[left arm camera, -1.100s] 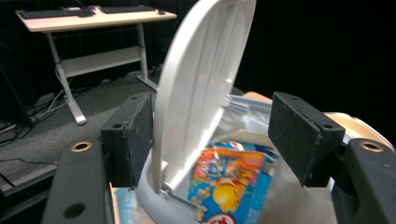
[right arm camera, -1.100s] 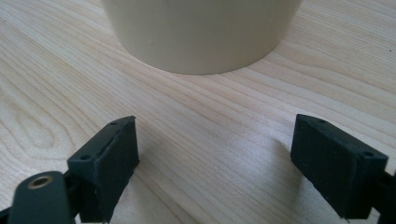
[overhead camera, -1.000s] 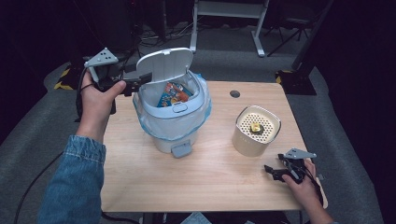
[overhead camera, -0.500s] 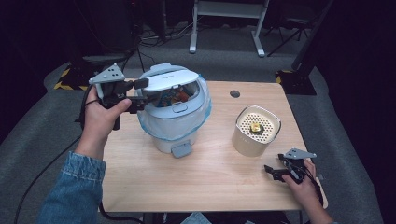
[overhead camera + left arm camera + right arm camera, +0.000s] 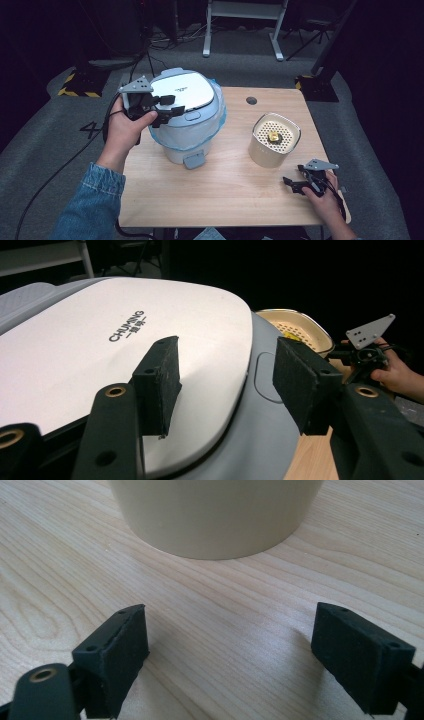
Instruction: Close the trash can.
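A dark room with grey carpet and trailing cables is surrounding a light wooden table (image 5: 225, 195), and the work on it is gathering at the far left corner. There the left hand-held gripper (image 5: 169, 104) is resting over the near-left edge of the white lid (image 5: 182, 90) of a pale blue lidded bin (image 5: 192, 132); its jaws have just been closing, yet in the left gripper view the pads (image 5: 160, 377) are standing apart above the lid with nothing pinched between them, so the gripper is probably pushing the lid down, not gripping it. The lid is lying nearly flat on the bin, which suggests the closing is almost done and only a final press is remaining. A clear bag liner (image 5: 216, 120) is bulging out under the rim, likely folded over so it stays in place, and it could be catching the lid's seat. The grey pedal (image 5: 194, 161) is facing the person at the bin's foot. Farther right, a cream perforated container (image 5: 274, 140) holding a small yellow thing is sitting apart from the bin, out of the lid's way. At the near right corner the right hand-held gripper (image 5: 295, 184) is lying low on the table with jaws wide apart and empty, pointing at that container's base (image 5: 215, 520), apparently parked while the left hand is working.
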Action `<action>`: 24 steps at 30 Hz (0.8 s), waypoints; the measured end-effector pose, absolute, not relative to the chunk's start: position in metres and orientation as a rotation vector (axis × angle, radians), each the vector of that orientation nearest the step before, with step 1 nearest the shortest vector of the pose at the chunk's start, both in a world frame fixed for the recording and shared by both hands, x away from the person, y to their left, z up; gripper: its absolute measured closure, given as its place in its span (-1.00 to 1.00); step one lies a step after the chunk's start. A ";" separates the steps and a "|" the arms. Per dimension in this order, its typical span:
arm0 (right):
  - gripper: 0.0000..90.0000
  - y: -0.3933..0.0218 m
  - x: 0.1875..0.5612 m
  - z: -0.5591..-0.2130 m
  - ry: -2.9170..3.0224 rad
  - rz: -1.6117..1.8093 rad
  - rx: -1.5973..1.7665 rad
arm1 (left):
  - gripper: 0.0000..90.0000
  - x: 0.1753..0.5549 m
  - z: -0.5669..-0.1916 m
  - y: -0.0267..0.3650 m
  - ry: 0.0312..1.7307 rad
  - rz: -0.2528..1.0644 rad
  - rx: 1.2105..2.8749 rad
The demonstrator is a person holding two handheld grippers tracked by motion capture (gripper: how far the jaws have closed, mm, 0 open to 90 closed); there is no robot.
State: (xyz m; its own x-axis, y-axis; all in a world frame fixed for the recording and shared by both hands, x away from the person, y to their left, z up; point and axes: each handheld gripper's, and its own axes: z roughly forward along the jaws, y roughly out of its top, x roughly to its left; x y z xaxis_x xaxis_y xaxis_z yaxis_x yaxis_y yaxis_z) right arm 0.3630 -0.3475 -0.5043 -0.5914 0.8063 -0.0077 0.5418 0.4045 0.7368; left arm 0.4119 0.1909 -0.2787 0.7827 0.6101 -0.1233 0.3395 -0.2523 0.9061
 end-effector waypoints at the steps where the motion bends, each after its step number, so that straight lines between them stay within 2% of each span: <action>1: -0.66 -0.348 0.363 -0.504 2.303 1.007 1.162 | -0.01 0.413 -0.279 0.190 0.732 0.309 1.864; 13: -0.66 -0.347 0.363 -0.504 2.303 1.007 1.162 | -0.05 0.421 -0.279 0.176 0.775 0.471 1.923; 22: -0.66 -0.348 0.363 -0.504 2.303 1.007 1.162 | -0.03 0.421 -0.279 0.170 0.774 0.505 1.958; 24: -0.66 -0.347 0.363 -0.504 2.303 1.006 1.162 | 0.03 0.420 -0.281 0.164 0.756 0.539 1.972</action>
State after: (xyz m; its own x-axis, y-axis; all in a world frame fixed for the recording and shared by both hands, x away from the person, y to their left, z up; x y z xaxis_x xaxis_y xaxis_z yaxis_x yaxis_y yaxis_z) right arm 0.3630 -0.3475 -0.5045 -0.5912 0.8065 -0.0087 0.5414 0.4049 0.7368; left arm 0.4204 0.1643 -0.2807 0.7150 0.6959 0.0674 0.2902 -0.3831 0.8769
